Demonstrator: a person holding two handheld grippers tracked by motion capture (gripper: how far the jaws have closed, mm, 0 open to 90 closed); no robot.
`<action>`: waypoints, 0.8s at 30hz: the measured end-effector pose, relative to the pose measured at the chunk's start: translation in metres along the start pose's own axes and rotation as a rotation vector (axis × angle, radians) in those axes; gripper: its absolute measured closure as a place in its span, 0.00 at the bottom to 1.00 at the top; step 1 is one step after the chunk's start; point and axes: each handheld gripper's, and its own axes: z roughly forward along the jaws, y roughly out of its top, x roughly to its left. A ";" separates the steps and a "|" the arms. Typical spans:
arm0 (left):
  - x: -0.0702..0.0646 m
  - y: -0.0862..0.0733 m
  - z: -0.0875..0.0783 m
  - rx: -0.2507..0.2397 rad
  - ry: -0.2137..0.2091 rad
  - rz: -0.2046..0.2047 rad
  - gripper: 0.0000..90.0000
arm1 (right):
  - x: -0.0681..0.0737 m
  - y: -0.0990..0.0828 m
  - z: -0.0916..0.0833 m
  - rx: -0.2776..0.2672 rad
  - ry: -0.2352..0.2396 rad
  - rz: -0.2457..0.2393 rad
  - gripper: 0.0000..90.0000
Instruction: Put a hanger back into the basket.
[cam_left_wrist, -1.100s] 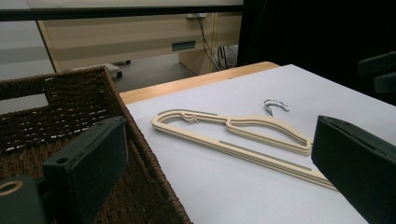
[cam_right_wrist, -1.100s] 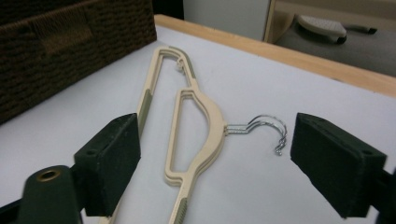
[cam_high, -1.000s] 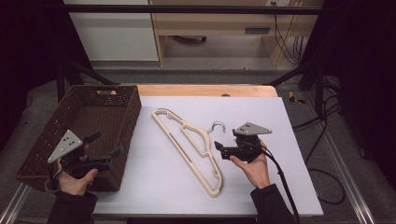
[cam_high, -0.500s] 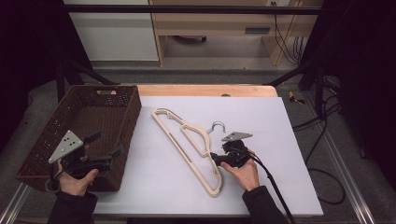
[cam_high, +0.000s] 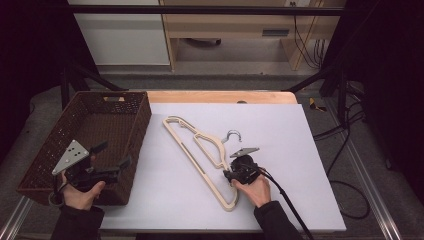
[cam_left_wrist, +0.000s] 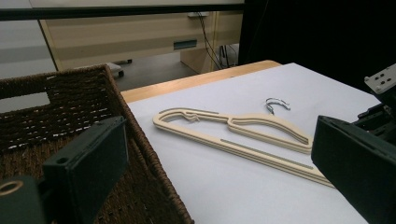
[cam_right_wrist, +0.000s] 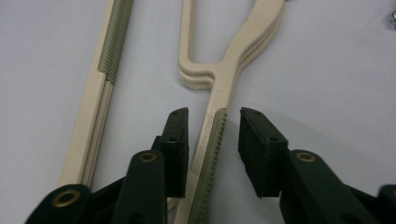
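cream plastic hangers (cam_high: 200, 150), stacked flat on the white bench (cam_high: 300, 150), look light, stiff and slick; the right tool (cam_right_wrist: 214, 140) has been closing, straddling a ribbed shoulder arm without pressing yet; left tool (cam_high: 107, 162) gapes empty.

Right claw (cam_right_wrist: 212, 140) lowered onto hanger (cam_right_wrist: 219, 93), jaws closing around its arm

Hangers (cam_high: 202, 160): cream plastic, ribbed grey-green grip strips along arms; hook (cam_high: 231, 135) silver metal. Basket (cam_high: 131, 131): dark brown woven wicker. Table cover (cam_high: 300, 165): plain pale lavender-grey; table edge (cam_high: 220, 96) light wood. Left gripper (cam_high: 111, 156) and right gripper (cam_high: 227, 175): black jaws, brass-coloured rivets, grey top plates, left plate dotted with dark holes. Sleeves (cam_high: 277, 225) black.
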 end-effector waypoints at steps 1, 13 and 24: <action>0.000 0.000 0.000 0.002 0.000 0.003 0.04 | 0.000 -0.001 0.000 0.003 0.005 0.013 0.76; 0.000 0.000 0.001 0.000 0.000 -0.002 0.04 | -0.002 -0.001 -0.001 -0.003 0.022 0.062 0.84; 0.000 0.000 0.001 0.001 0.002 -0.001 0.04 | -0.006 0.001 -0.009 -0.040 -0.002 0.119 0.87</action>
